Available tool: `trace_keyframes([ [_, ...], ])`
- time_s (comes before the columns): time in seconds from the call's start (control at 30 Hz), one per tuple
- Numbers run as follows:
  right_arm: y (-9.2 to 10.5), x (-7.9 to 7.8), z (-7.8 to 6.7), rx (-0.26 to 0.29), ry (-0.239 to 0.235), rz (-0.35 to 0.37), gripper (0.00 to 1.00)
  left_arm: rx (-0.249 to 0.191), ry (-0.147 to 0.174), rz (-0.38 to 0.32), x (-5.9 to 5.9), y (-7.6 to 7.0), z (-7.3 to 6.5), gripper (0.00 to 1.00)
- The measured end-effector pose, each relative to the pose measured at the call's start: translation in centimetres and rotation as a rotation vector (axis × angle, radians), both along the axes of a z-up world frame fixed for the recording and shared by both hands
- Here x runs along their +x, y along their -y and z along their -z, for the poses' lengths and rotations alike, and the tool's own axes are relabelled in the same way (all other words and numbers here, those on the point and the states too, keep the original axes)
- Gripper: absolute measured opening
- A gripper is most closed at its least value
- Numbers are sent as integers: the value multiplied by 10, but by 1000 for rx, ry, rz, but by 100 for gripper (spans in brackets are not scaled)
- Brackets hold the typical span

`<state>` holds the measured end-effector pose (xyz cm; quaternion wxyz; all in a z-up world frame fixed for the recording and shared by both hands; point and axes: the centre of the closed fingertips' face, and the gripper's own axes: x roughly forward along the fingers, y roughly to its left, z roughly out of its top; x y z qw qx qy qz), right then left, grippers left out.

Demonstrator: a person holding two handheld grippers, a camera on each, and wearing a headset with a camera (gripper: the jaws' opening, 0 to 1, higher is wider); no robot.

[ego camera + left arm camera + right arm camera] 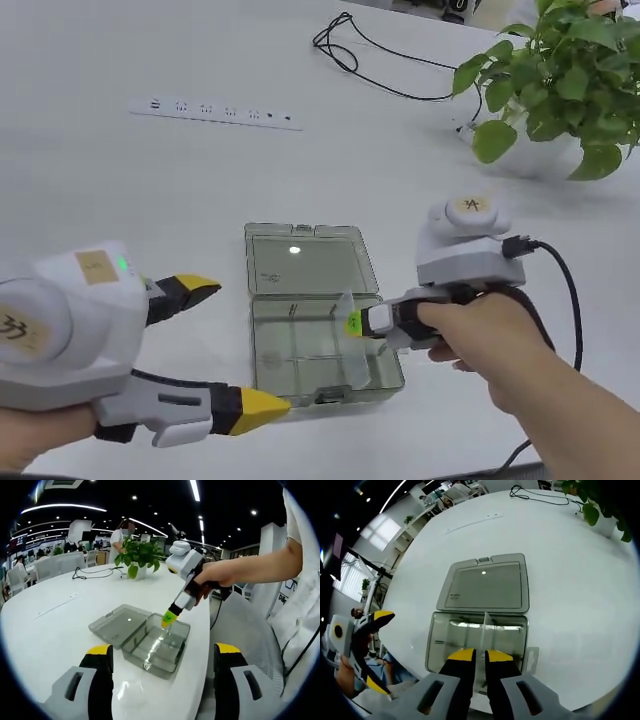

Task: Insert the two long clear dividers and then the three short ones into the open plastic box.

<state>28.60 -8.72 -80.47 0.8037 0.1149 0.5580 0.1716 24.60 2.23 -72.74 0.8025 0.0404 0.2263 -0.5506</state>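
The smoky clear plastic box (268,352) lies open on the white table, its lid (305,258) folded flat away from me. A clear divider (485,626) stands inside, along the box's length. My right gripper (355,323) hovers over the box's right half, shut on another clear divider (351,345) that hangs edge-down into the base. In the right gripper view the jaws (479,655) pinch that thin divider (483,630) crosswise to the standing one. My left gripper (232,345) stays open just left of the box, nothing between its fingers; its own view shows the box (131,647) and the right gripper (170,617).
A white power strip (215,110) lies at the back left, a black cable (380,60) at the back, a potted plant (560,80) at the back right. A small clear piece (530,659) lies by the box's right side. The table's near edge is close.
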Motion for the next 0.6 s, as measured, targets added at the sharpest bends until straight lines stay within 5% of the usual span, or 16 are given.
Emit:
trace_keyframes([
  [0.6, -3, -2, 12, 41, 16, -10, 9, 11, -1, 4, 0, 3, -2, 84],
])
